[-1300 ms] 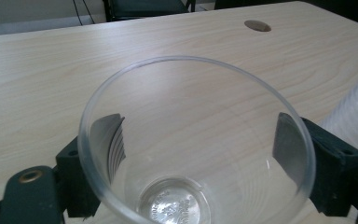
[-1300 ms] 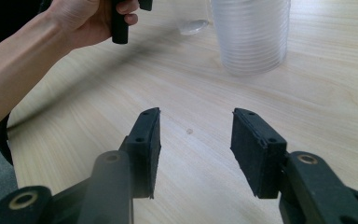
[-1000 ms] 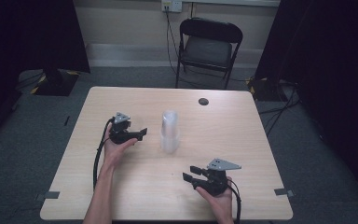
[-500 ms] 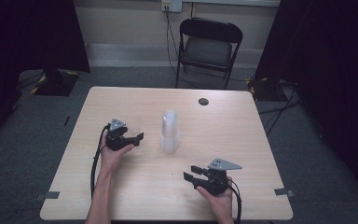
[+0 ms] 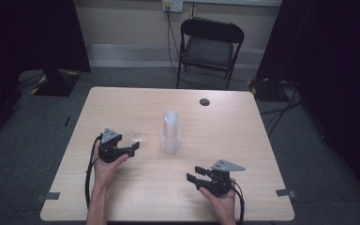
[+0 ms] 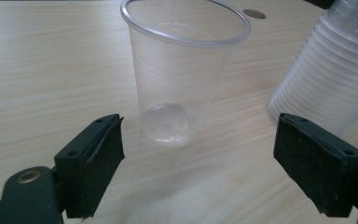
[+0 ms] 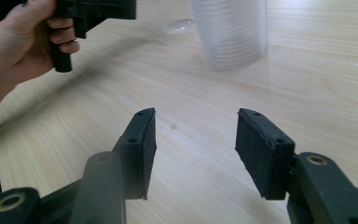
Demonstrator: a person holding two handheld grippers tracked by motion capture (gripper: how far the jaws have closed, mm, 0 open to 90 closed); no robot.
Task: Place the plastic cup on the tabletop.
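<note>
1. Now, far left: left gripper [image 5: 133, 146] low over the surface [image 5: 122, 103], pointing toward the middle. Fingers [image 6: 98, 149] spread wide and just been opening, with nothing pressed between them.
2. Just ahead of those fingers: single clear cup [image 6: 182, 70] standing upright on its base, mouth up, free of both pads. From the high view, hard to make out, a faint glint just beyond the fingertips. Judged as set down and let go.
3. Next along, near the middle of the surface: stack of clear cups [image 5: 170, 133], nested, rims down, close beside the single cup but apart from it.
4. Toward the near right: right gripper [image 5: 192, 179] well apart from the stack, aimed back at it. Fingers [image 7: 137, 144] apart by a moderate gap, just been opening, only bare wood between them.
5. Step in hand, as judged: one cup dealt off the stack and placed; release at its end.
6. Next move, as judged: draw the left gripper straight back so neither pad clips the light cup and tips it. Then back to the stack for another cup, gripping one thin wall near the top while the right gripper steadies the rest lower down. Gentle squeeze needed, since thin plastic buckles and nested cups tend to lift together.
</note>
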